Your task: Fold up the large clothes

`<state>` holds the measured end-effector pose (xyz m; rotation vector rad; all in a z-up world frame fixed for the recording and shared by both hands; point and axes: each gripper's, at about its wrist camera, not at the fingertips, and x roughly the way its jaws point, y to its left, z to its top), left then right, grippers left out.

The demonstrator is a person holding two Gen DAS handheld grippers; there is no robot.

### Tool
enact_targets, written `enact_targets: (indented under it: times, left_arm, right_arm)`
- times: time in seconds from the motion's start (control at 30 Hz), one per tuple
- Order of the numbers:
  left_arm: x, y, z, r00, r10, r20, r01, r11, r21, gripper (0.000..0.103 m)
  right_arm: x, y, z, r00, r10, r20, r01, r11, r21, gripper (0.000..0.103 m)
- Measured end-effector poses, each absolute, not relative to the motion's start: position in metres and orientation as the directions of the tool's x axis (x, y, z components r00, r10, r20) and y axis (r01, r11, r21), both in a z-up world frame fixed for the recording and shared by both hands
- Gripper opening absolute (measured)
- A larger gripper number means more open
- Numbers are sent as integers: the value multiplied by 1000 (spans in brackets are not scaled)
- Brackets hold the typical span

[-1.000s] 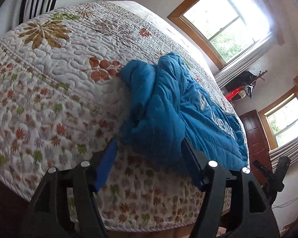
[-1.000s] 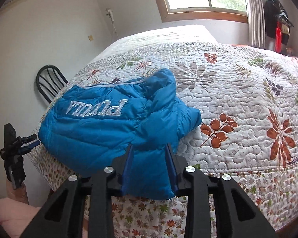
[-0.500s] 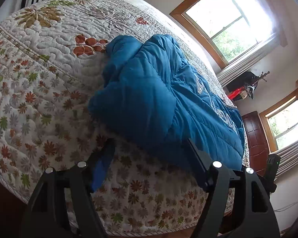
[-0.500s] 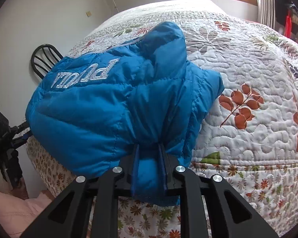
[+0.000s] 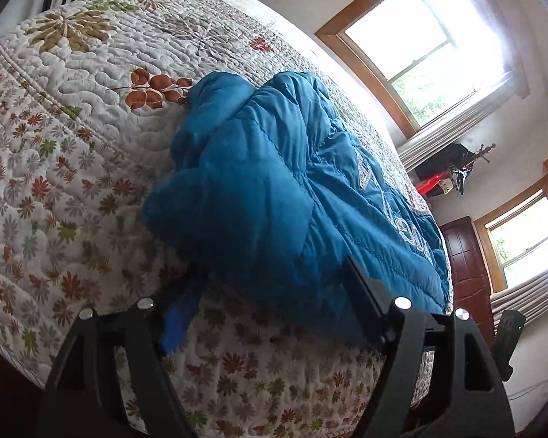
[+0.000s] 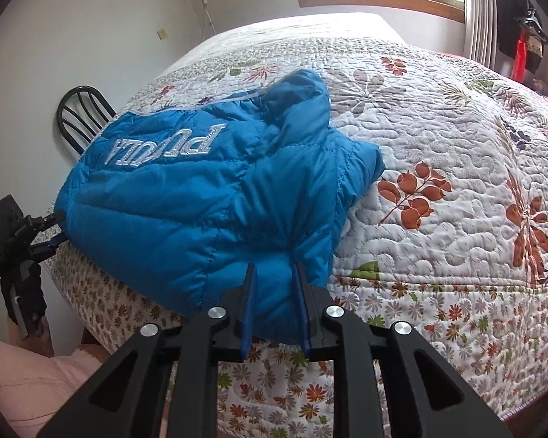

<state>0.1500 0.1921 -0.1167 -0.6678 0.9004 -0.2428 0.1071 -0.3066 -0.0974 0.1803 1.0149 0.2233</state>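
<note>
right gripper (image 6: 276, 273) now pinching blue jacket (image 6: 208, 197) hem, left gripper (image 5: 270, 284) nearer, jaws opening around jacket edge

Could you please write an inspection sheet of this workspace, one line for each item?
Surface: bed with floral quilt.
Job's things: blue puffer jacket, bunched at the bed's near edge.
Clutter: nothing seen on the quilt.
Grippers: right hand-held gripper shut on the jacket's hem; left hand-held gripper opening, jacket edge between its jaws, unpinched.
Cables: nothing seen.
Surroundings: black chair, windows, dark wooden door.
</note>
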Motion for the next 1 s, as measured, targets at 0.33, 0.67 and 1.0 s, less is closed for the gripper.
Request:
enact_targets:
  times: [0.33,0.67,1.0]
  left_arm:
    - [169,211,-133,612,-492,-619,-124,714,-689,62]
    - [167,208,-145,626,-504,-595,-100,704,-703,45]
    - [147,182,-90,717,-404,-567,14,823,-568,24]
  right_arm:
    - [116,-309,-119,460,271,-846,-94,962,257,17]
    - [122,-311,-131,448,299,-843,-90,953,290,16]
    - [86,-376,-93,558,116,-822,74,979,188,23]
